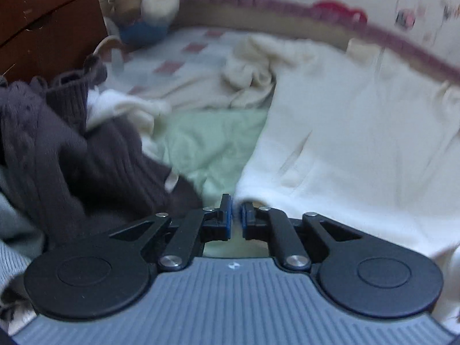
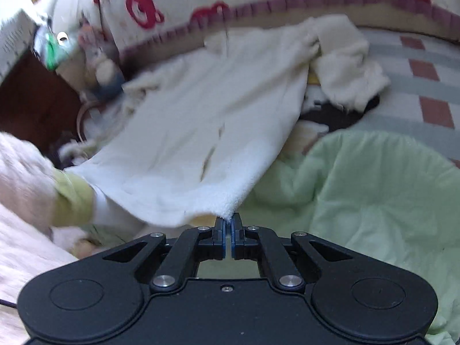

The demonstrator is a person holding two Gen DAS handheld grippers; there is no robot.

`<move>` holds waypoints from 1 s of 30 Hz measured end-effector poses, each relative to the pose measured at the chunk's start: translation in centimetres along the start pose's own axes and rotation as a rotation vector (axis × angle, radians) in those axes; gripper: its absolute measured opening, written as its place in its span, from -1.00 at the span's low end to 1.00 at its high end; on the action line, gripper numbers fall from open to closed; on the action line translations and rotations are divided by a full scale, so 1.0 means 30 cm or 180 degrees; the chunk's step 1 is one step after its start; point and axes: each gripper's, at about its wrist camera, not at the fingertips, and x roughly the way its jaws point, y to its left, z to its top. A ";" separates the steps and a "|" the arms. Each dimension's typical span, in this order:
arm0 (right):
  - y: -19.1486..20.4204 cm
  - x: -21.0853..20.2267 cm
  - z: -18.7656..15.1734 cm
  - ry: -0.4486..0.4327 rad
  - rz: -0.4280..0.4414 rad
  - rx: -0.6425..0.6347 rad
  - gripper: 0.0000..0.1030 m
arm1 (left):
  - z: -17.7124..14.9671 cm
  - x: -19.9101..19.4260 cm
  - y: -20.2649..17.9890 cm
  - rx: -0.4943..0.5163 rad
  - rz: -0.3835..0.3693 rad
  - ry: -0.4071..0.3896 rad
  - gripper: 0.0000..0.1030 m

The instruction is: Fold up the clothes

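At far left, your dark brown knit sweater (image 1: 72,155) lies heaped beside the pale green sheet (image 1: 212,141), with a crumpled cream garment (image 1: 250,72) farther back. Your left gripper (image 1: 235,215) pinches the near left corner of the white fleece garment (image 1: 345,132), jaws nearly closed on the hem. Your right gripper (image 2: 229,230) clamps the near right corner (image 2: 227,215), the cloth stretched away toward the bear-print bumper (image 2: 287,3). Both bites look thin: a sharp pull could slip an edge free, and the bunched far sleeve (image 2: 345,66) may fold in crooked
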 end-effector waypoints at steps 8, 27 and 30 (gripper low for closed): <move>0.019 -0.061 0.045 -0.0031 0.0368 -0.0252 -0.81 | 0.130 -0.137 -0.009 -0.0060 -0.0205 -0.0344 -0.30; -0.522 0.126 0.363 -0.0696 -0.0413 0.1162 0.02 | 0.525 0.187 -0.865 0.1579 -0.1202 -0.0507 -0.02; -0.584 0.210 0.382 -0.0690 -0.0460 0.1392 0.02 | 0.566 0.264 -1.041 0.1834 -0.1374 -0.0521 -0.01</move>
